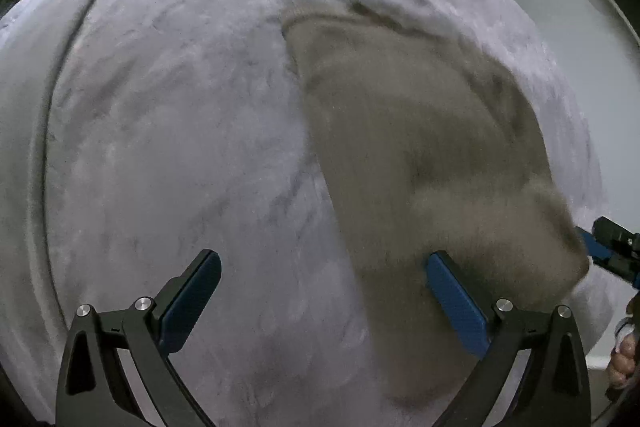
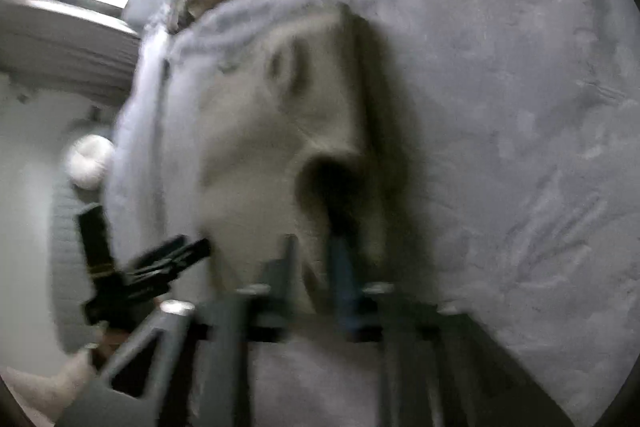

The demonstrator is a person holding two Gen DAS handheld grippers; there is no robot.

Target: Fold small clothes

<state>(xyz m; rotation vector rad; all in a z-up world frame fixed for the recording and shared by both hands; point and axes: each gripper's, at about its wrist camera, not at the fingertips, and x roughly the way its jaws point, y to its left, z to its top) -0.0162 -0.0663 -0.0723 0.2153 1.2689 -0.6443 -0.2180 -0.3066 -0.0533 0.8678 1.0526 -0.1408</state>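
Left wrist view: the left tongs (image 1: 322,301) stand wide apart, holding nothing, above a grey blanket (image 1: 180,147). The taupe garment (image 1: 420,155) lies ahead and to their right, its near corner lifted by the right tongs (image 1: 590,247).

Right wrist view: the right tongs (image 2: 316,259) are pinched on the garment's (image 2: 280,107) near edge; the picture is blurred.

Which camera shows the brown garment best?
The left wrist view: the brown garment lies spread on the grey blanket, mostly in frame. The right wrist view shows it closer but motion-blurred, partly hidden behind the right gripper.
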